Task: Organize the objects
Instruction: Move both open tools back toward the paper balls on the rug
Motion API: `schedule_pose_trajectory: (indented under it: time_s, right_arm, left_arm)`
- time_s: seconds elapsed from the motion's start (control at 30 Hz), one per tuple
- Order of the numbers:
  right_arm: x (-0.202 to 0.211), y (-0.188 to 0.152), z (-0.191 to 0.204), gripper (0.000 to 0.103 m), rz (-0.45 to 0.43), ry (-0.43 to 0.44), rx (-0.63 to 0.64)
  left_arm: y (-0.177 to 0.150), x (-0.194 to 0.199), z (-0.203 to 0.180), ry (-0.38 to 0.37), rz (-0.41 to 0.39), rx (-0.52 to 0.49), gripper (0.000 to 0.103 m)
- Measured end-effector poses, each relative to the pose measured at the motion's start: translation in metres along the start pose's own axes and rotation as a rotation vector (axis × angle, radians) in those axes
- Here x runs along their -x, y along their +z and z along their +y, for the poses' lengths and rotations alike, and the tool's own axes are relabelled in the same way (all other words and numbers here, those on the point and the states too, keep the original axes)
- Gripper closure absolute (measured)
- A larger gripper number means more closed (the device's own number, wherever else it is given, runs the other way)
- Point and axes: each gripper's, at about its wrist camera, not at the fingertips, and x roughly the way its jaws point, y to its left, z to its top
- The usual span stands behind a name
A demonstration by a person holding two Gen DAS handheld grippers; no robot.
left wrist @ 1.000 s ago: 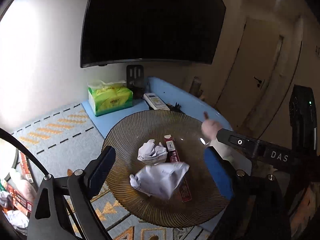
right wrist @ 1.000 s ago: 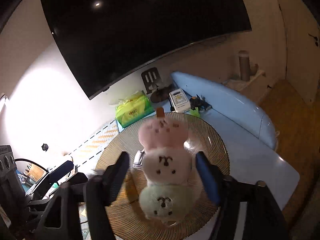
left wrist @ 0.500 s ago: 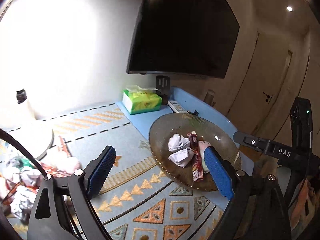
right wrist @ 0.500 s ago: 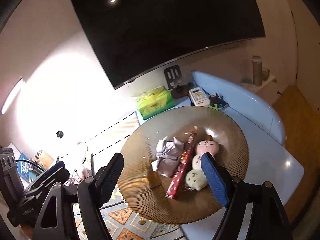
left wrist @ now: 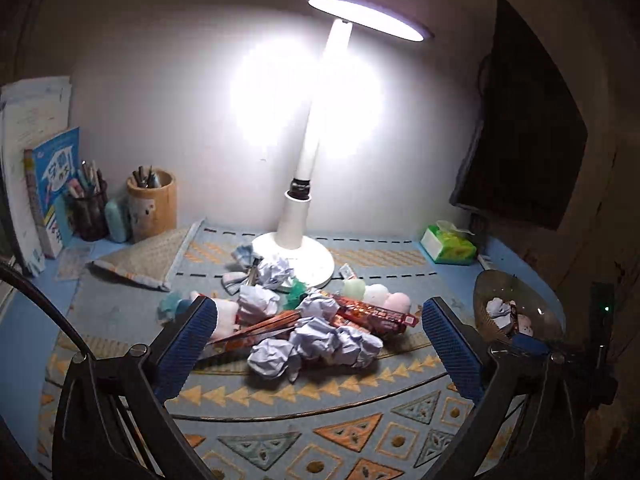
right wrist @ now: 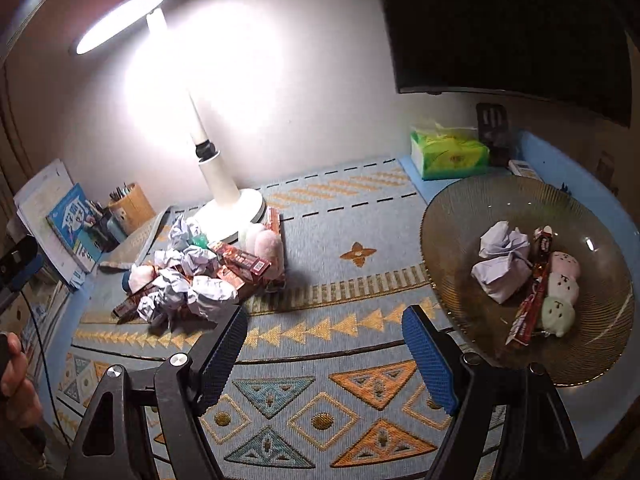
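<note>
The left gripper [left wrist: 318, 334] is held wide open and empty, the pile of crumpled paper [left wrist: 316, 342] lying just ahead between its fingers. The right gripper [right wrist: 324, 344] is likewise spread empty, with the glass bowl [right wrist: 600, 344] seen to its right.

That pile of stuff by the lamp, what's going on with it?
A person with a gripper in each hand is sorting it into the brown glass bowl. Crumpled paper, a red snack packet and a plush skewer already lie in the bowl. Both the left gripper and the right gripper are open and empty, and the left one faces the remaining pile.
</note>
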Motion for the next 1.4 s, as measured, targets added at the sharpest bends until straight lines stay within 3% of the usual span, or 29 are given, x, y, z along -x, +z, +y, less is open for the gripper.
schedule_pose_trajectory:
  time_s: [0.17,0.3,0.43,0.5,0.63,0.83,0.97,1.1,1.17,1.27,1.4]
  right_arm:
    - [-0.047,-0.025,0.029,0.025,0.047,-0.01,0.097]
    - [-0.071,-0.038,0.042,0.025,0.066,-0.041,0.169]
    - [-0.075,-0.04,0.048,0.024,0.079,-0.037,0.204]
    - [-0.083,-0.042,0.048,0.024,0.123,-0.037,0.204]
    - [-0.096,-0.043,0.047,0.023,0.197,-0.03,0.193]
    - [-0.096,-0.045,0.048,0.018,0.202,-0.032,0.205]
    - [-0.098,-0.044,0.047,0.016,0.21,-0.028,0.196]
    - [-0.098,-0.043,0.049,0.016,0.21,-0.017,0.207]
    - [-0.096,-0.043,0.053,0.016,0.2,-0.007,0.224]
    - [-0.096,-0.041,0.06,0.016,0.206,0.05,0.26]
    - [-0.108,-0.028,0.065,0.016,0.23,0.136,0.229]
  left_arm:
    - [-0.053,-0.039,0.051,0.105,0.126,0.089,0.0]
    - [-0.085,-0.063,0.066,0.145,0.195,0.093,0.0]
    - [-0.095,-0.074,0.064,0.174,0.229,0.059,0.0]
    - [-0.095,-0.074,0.061,0.17,0.229,0.048,0.0]
    - [-0.099,-0.085,0.063,0.211,0.307,0.05,0.0]
    - [-0.098,-0.089,0.061,0.148,0.336,0.044,0.0]
    - [-0.082,-0.097,0.044,0.097,0.316,-0.007,0.007]
    - [-0.068,-0.127,0.037,0.047,0.35,-0.046,0.03]
    - [-0.067,-0.139,0.039,0.027,0.359,-0.042,0.033]
    - [-0.067,-0.147,0.04,-0.038,0.36,-0.032,0.049]
    - [-0.067,-0.142,0.04,-0.061,0.335,-0.035,0.055]
